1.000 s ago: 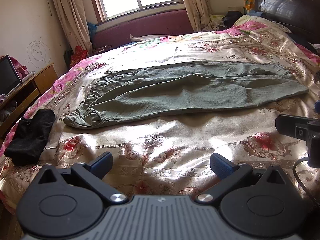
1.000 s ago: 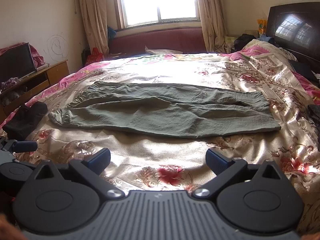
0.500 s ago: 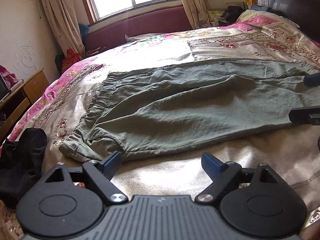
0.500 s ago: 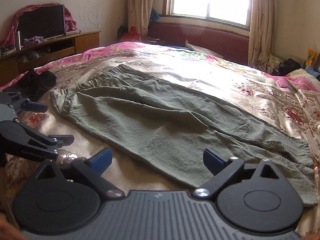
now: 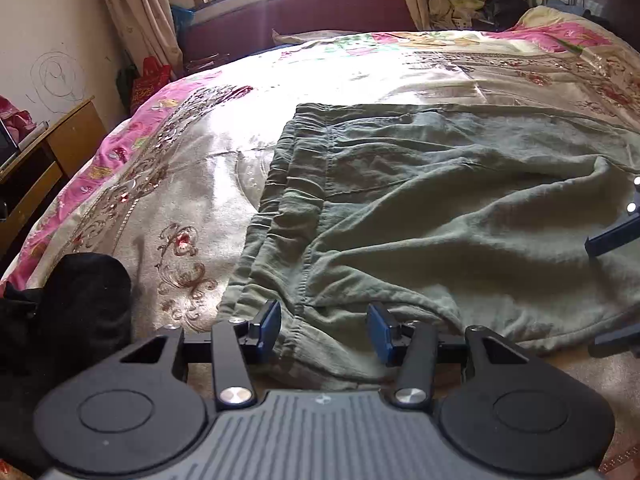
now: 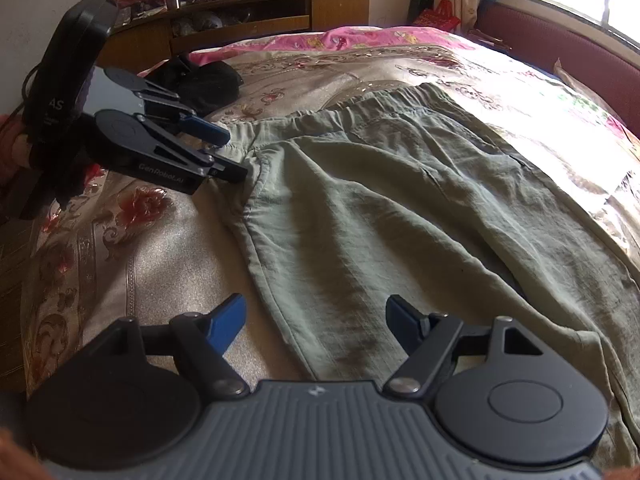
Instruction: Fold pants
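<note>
Olive-green pants point(image 5: 440, 208) lie flat on the bed, folded lengthwise, waistband to the left. My left gripper point(image 5: 324, 330) is open, its blue pads on either side of the near waistband corner point(image 5: 304, 344), fabric between them. In the right wrist view the pants point(image 6: 400, 208) run away to the right, and my left gripper point(image 6: 228, 156) shows at the waistband corner. My right gripper point(image 6: 316, 324) is open and straddles the near edge of the pants, further along the leg.
The bed has a floral satin cover point(image 5: 192, 184). A black garment point(image 5: 76, 304) lies at the bed's left corner, also in the right wrist view point(image 6: 200, 80). A wooden TV stand point(image 6: 248, 16) stands beyond the bed's left side.
Both grippers have moved forward and down onto the pants. The left jaws have narrowed around the waistband corner; the right swung left along the near edge.
</note>
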A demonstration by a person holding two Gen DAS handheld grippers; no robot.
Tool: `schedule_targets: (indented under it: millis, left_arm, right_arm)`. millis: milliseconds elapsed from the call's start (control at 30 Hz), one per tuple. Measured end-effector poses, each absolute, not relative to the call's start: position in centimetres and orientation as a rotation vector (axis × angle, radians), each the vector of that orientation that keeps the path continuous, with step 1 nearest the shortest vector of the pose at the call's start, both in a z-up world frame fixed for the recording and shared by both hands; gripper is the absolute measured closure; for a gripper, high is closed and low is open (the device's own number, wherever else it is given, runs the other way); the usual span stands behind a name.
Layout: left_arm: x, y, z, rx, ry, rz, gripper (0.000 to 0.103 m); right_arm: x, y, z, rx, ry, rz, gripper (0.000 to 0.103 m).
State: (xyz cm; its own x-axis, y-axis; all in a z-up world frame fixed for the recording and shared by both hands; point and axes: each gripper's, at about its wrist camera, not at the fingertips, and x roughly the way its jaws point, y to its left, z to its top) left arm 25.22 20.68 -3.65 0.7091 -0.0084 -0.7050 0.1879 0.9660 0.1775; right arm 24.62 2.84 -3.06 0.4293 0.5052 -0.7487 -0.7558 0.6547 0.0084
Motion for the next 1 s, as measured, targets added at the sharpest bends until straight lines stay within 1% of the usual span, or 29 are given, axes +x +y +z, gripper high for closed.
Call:
schedule_targets:
  millis: [67,133,233,300,333,367,400,433,467,567,700,767,867,900,967,1000]
  left_arm:
    - [25.9,22.1,-3.0,0.18,0.771,-0.113,0.04]
    - [26.8,23.2,-3.2,0.154,0.79,-0.107,0.04]
    - [28.2,24.3,-5.7,0.18,0.886,-0.105,0.041]
    - [28.6,25.0,-6.0,0.14,0.915,-0.13,0.046]
    - [28.5,25.2,-5.8,0.161,0.913,-0.14,0.052]
    - [28.3,25.4,-5.6,0.176,0.914,-0.153,0.058]
    - [28.0,25.8,-5.5,0.176,0.925,-0.179,0.059]
    - [27.9,26.1,-5.5,0.17,0.944,-0.198,0.063]
    - [27.7,26.2,-5.4,0.184,0.959,-0.215,0.066]
    - [27.3,26.4,-5.2,0.201,1.003,-0.218,0.069]
    - [26.2,27.8,-4.8,0.169,1.058,-0.166,0.068]
    - [26.3,28.2,-4.3,0.157,1.074,-0.159,0.063]
    - [27.2,29.0,-2.0,0.102,1.065,-0.166,0.061]
    - [27.5,29.1,-1.1,0.094,1.048,-0.161,0.061]
    - [28.5,29.0,0.5,0.113,1.01,-0.163,0.061]
    - [29.5,28.9,1.4,0.138,0.98,-0.166,0.06]
  right_arm:
    - [25.3,4.2,-3.3,-0.384,0.814,0.819,0.039]
    - [26.0,5.6,-3.7,-0.403,0.831,0.802,0.042]
    - [26.8,7.1,-3.9,-0.396,0.881,0.778,0.044]
    - [26.8,8.1,-4.0,-0.411,0.9,0.766,0.047]
    - [26.8,8.8,-4.1,-0.443,0.912,0.752,0.052]
    - [26.6,9.4,-4.2,-0.464,0.922,0.746,0.06]
    - [26.6,9.8,-4.2,-0.463,0.941,0.747,0.067]
    - [26.6,10.2,-4.1,-0.453,0.966,0.75,0.081]
    - [26.6,10.6,-4.0,-0.45,0.989,0.754,0.088]
    - [26.5,11.0,-3.9,-0.45,1.014,0.774,0.09]
    - [26.4,10.7,-3.5,-0.378,1.059,0.857,0.091]
    - [26.8,10.3,-3.2,-0.365,1.068,0.878,0.087]
    - [28.7,8.0,-0.3,-0.3,1.041,0.888,0.086]
    - [29.5,7.1,0.8,-0.282,1.026,0.882,0.085]
    - [31.6,5.2,2.7,-0.258,0.993,0.855,0.073]
    - [33.1,4.2,3.5,-0.268,0.967,0.837,0.07]
